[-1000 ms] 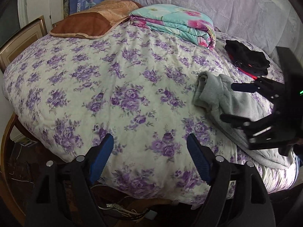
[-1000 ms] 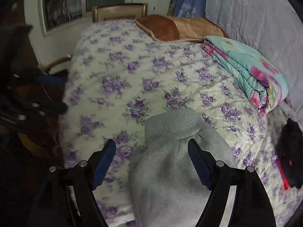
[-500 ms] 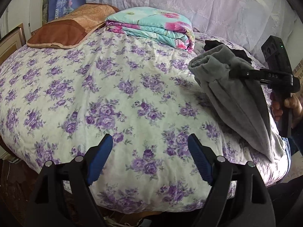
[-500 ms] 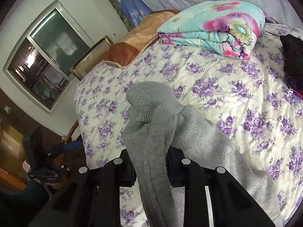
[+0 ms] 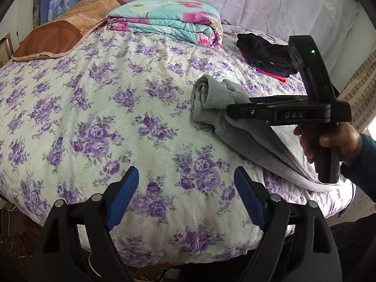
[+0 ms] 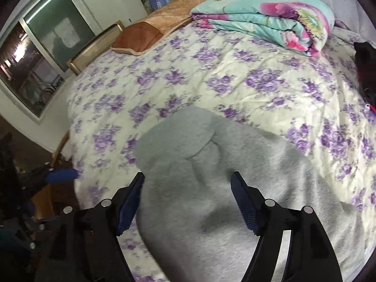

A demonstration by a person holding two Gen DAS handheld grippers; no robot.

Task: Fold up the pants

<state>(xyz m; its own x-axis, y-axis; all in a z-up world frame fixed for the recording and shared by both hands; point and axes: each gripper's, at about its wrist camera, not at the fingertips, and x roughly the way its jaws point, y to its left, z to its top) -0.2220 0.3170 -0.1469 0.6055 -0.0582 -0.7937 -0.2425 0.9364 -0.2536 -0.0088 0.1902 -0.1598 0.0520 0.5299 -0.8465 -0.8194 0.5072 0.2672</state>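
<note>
The grey pants [image 5: 237, 129] lie bunched on the right side of the floral bed, a ribbed cuff rolled at their far end. In the right wrist view the pants [image 6: 211, 188] spread under and between my fingers. My right gripper [image 6: 186, 202] is open, its blue pads either side of the grey cloth just behind the cuff [image 6: 175, 136]. In the left wrist view the right gripper [image 5: 229, 111] is seen edge-on over the cuff. My left gripper [image 5: 185, 197] is open and empty over the bed's near edge, left of the pants.
The bed has a purple-flowered quilt [image 5: 105, 108]. A folded teal flowered blanket [image 5: 169, 21] and a brown pillow [image 5: 58, 37] lie at the far side. A black garment pile [image 5: 265, 54] lies far right. A window [image 6: 40, 54] is at the left.
My right gripper was shut on the pants and holding them up; it has lowered them onto the bed and opened. My left gripper stayed open and shifted slightly.
</note>
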